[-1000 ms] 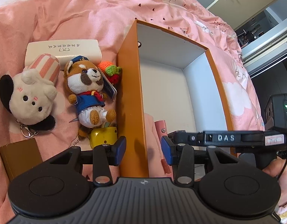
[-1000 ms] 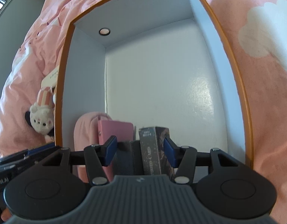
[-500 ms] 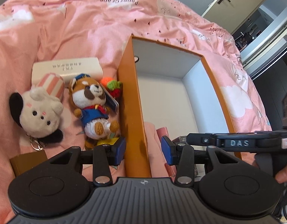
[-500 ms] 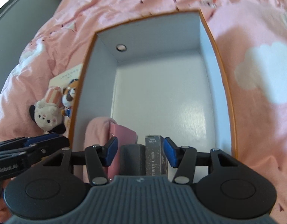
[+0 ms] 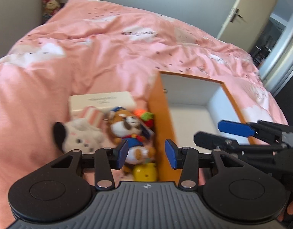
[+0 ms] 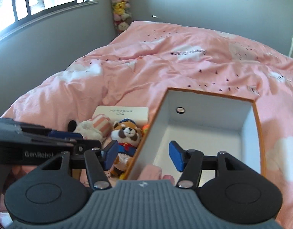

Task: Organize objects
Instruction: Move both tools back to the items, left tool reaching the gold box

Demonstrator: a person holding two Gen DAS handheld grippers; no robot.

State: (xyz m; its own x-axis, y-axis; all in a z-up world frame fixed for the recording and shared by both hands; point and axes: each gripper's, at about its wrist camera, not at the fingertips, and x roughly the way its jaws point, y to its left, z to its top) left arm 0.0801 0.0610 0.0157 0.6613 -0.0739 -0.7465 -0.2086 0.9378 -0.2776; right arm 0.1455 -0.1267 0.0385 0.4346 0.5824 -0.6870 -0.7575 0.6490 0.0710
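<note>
Left tool (image 5: 145, 155): pads spread, nothing between them, held above the bed (image 5: 108, 43) w/ the box (image 5: 161, 118) wall's orange outer face in line w/ the gap. Right tool (image 6: 142, 155): also spread and empty, straddling the same wall from the other side, one pad over the box interior. Box sits open on the bed; white inside, mostly bare, something pink (image 6: 152, 171) at the near end, partly hidden by the tool body. Items outstanding, all just beside the box's left wall: red panda plush (image 5: 130, 131), white plush (image 5: 79, 135) w/ striped hat, cream flat box (image 5: 100, 103), small knitted toy (image 5: 144, 115), yellow item (image 5: 145, 171). Judgement: between picks; neither tool committed. Next move likely calls for the left tool to drop onto the panda plush, nearest its pads, close on the body, lift clear of the wall, and set it inside. View is blurred; exact contacts unclear.
</note>
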